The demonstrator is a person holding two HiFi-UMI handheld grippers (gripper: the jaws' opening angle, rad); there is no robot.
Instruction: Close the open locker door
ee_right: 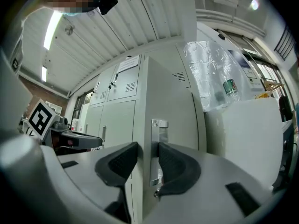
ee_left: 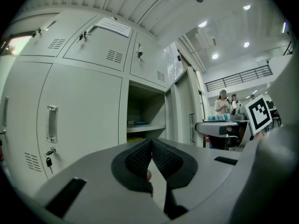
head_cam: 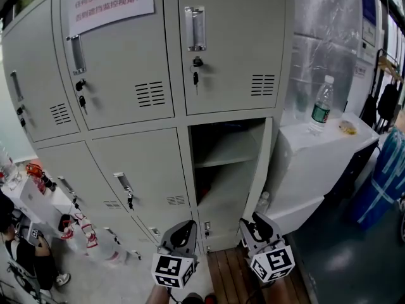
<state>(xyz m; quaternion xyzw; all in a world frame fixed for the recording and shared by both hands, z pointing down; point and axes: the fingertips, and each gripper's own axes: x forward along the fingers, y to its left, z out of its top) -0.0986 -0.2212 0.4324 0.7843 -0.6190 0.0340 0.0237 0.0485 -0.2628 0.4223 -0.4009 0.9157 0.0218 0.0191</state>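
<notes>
Two hand-held grippers: left [ee_left: 151, 143] shut (empty), right [ee_right: 147, 148] half-open astride the one open locker door [ee_right: 173, 106].

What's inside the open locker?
A shelf splits the locker. On it lies something flat and blue, below it something yellow; what they are is unclear. The upper back is in shadow.

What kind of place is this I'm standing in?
Most likely a staff locker area inside a large workshop or lab hall. There is a bank of grey metal lockers with keys in the locks, a printed notice taped to them, and a railed mezzanine above work tables.
</notes>
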